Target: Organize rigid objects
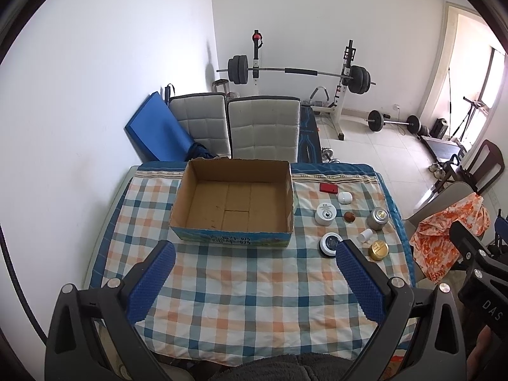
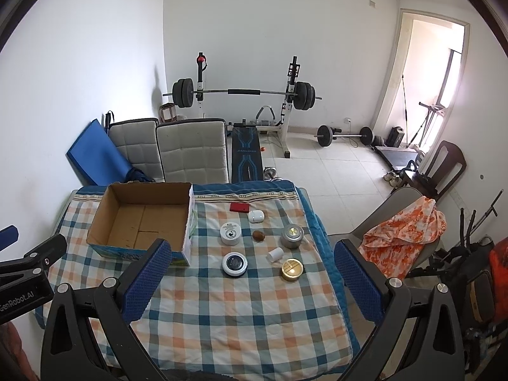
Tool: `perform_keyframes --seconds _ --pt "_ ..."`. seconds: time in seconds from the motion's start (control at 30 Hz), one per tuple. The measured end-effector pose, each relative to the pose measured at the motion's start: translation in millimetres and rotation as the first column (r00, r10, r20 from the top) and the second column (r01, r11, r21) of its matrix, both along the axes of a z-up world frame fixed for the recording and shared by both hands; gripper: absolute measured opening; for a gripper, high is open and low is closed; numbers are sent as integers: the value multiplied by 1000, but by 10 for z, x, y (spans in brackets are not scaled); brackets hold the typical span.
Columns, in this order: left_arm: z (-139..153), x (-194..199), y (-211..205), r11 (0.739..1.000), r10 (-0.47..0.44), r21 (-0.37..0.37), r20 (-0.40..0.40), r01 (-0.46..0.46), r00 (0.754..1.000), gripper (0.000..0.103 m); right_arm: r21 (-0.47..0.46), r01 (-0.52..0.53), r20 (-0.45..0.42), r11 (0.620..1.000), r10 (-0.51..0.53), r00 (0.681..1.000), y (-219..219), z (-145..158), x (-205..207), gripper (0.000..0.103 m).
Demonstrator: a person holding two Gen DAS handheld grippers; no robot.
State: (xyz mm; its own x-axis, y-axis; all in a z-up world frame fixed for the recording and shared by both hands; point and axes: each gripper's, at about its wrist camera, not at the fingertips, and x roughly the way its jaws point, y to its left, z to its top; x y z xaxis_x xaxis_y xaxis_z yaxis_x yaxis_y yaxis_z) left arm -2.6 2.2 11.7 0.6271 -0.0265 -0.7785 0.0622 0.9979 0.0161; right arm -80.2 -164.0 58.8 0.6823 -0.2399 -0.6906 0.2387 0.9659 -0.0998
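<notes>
On the checked cloth (image 1: 241,285) that covers the table, an open cardboard box (image 1: 233,235) stands toward the far edge, and every small thing lies to the right of it. Nearest the box sit a white jar (image 2: 230,233) and, closer to the camera, a round tin with a dark lid (image 2: 234,264). Farther from the box lie a red case (image 2: 239,207), a white earbud case (image 2: 256,216) and a small brown ball (image 2: 259,236). Farthest right of the box are a silver tin (image 2: 292,236), a small white bottle (image 2: 275,254) on its side, and a gold lid (image 2: 292,269). All lie apart from one another.

The left gripper (image 1: 254,282) hovers before the box, its blue pads spread wide and holding nothing. The right gripper (image 2: 250,282) hangs to the right of the box, near the tins, its jaws likewise wide apart and bare.
</notes>
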Motion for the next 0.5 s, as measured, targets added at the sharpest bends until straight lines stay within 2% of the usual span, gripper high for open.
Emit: perform_keyframes --seconds 0.5 --pt "-71 -5 -15 1000 0 -2 -4 0 1000 103 6 1 -5 1000 -1 1000 -52 -26 -2 103"
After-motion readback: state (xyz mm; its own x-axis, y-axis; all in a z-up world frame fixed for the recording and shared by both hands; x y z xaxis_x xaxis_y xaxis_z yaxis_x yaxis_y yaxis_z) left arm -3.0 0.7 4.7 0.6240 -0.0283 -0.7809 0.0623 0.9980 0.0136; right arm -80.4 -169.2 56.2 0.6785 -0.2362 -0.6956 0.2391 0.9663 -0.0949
